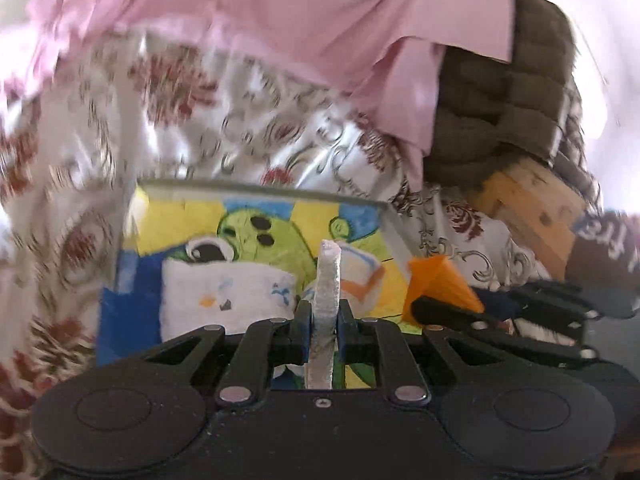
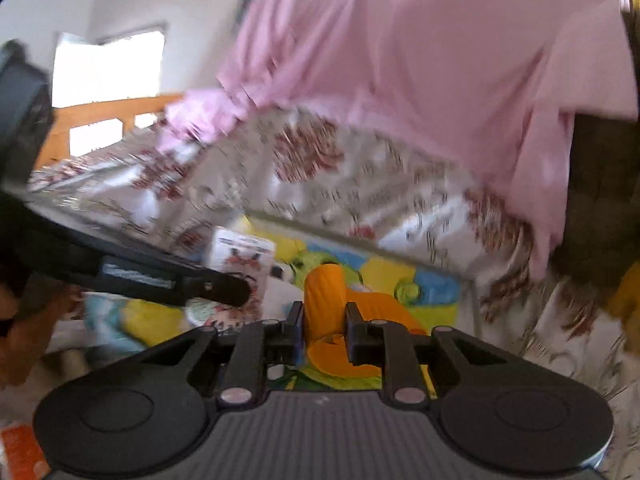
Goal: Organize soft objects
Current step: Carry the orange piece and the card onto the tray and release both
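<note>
- Plainly, both hands are loaded: the left gripper [image 1: 323, 322] has its jaws clamped on a thin, pale, whitish piece [image 1: 327, 280] that stands edge-on and upright between them, and the right gripper [image 2: 323, 328] has its jaws pinched on an orange cloth [image 2: 332, 320].
- Below both sits a colourful cartoon-printed box or bag [image 1: 248, 248], lying on the floral bedspread [image 1: 200, 120]; it is just ahead of and under the jaws, so either load likely needs only a short lowering.
- In the left view the orange cloth shows just to the right of the pale piece, the two grippers close side by side, neither clearly nearer.
- Motion blur smears the bedspread and the pink sheet [image 2: 420, 60].
- What the pale piece actually is cannot be told, and the printed container's opening is hidden.
</note>
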Demonstrator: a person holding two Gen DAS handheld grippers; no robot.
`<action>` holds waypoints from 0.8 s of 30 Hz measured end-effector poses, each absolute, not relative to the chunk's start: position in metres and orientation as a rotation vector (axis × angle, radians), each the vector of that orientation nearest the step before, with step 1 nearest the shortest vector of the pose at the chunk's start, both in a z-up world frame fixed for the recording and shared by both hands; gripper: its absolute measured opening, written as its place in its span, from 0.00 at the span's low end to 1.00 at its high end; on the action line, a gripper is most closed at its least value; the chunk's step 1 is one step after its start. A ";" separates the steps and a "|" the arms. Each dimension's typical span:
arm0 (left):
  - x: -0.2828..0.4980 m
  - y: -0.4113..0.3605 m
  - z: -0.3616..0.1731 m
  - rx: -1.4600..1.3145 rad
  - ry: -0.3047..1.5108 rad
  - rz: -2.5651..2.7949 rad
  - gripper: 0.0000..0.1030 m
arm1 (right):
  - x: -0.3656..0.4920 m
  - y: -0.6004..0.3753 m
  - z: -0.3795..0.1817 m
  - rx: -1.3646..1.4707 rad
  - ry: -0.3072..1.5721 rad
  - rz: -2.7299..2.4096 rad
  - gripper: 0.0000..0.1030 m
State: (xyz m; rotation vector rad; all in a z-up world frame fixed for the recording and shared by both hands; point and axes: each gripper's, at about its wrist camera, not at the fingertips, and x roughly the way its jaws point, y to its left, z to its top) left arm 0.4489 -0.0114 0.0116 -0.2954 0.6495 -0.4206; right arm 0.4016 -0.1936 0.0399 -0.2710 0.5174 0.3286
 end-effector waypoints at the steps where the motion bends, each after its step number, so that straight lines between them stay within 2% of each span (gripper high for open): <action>1: 0.456 -0.009 0.005 -0.318 0.673 -0.424 0.13 | 0.413 -0.194 0.035 -0.254 0.556 0.323 0.21; 5: 0.470 -0.005 -0.018 -0.380 0.732 -0.410 0.13 | 0.438 -0.199 0.013 -0.188 0.684 0.313 0.21; 9: 0.473 0.006 -0.029 -0.440 0.759 -0.361 0.19 | 0.448 -0.199 -0.005 -0.146 0.763 0.313 0.24; 14: 0.472 0.024 -0.038 -0.493 0.806 -0.273 0.32 | 0.444 -0.195 -0.008 -0.119 0.793 0.316 0.36; 17: 0.469 0.026 -0.038 -0.480 0.818 -0.238 0.43 | 0.441 -0.196 -0.005 -0.112 0.791 0.315 0.39; 19: 0.466 0.024 -0.035 -0.457 0.822 -0.220 0.55 | 0.439 -0.197 -0.002 -0.099 0.787 0.312 0.47; 22: 0.457 0.022 -0.028 -0.410 0.802 -0.189 0.67 | 0.437 -0.199 0.004 -0.079 0.780 0.302 0.55; 24: 0.450 0.021 -0.021 -0.393 0.781 -0.173 0.71 | 0.431 -0.202 0.011 -0.061 0.771 0.298 0.61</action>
